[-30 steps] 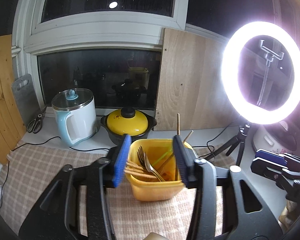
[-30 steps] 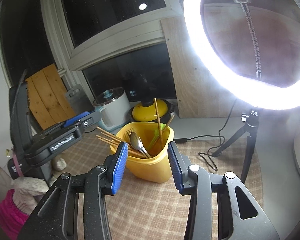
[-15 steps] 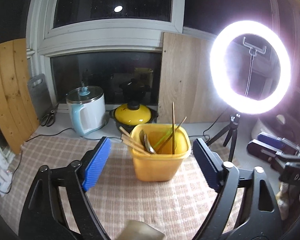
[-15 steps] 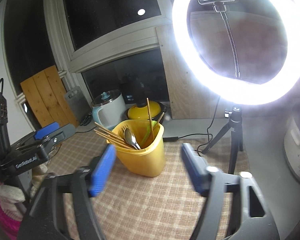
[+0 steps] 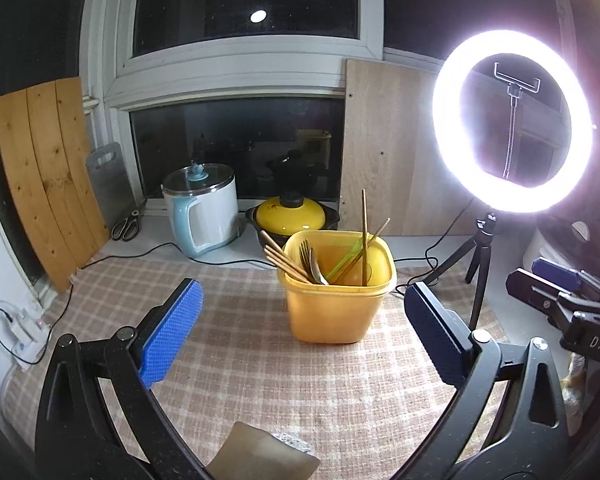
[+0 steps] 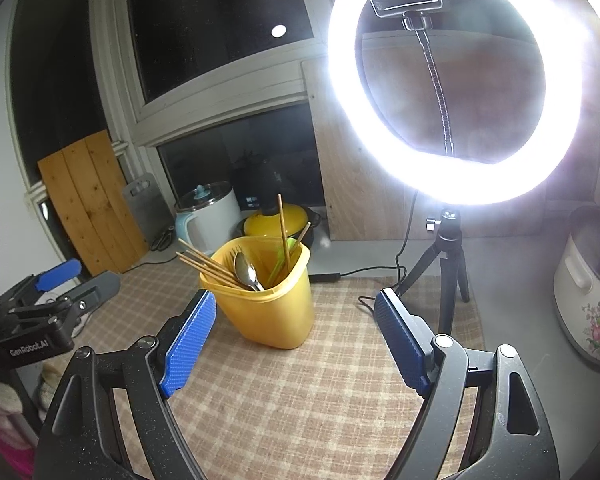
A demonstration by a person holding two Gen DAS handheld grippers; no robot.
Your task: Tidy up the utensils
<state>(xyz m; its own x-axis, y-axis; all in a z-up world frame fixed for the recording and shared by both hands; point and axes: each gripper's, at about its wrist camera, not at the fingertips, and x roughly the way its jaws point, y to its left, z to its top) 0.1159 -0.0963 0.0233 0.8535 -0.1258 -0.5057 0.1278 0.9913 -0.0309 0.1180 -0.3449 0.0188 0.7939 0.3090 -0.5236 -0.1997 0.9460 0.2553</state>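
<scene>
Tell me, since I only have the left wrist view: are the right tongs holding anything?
Observer: No. The right tongs are open. Their jaws have just been opening, and nothing sits between the pads.
Operator: What's beyond the ring light on that side? Glare hides it here.
Observer: A white rice cooker with a flower print, standing on the grey counter.
Operator: Is there a spoon in the yellow container?
Observer: Yes, a metal spoon, bowl up, beside the chopsticks.
</scene>
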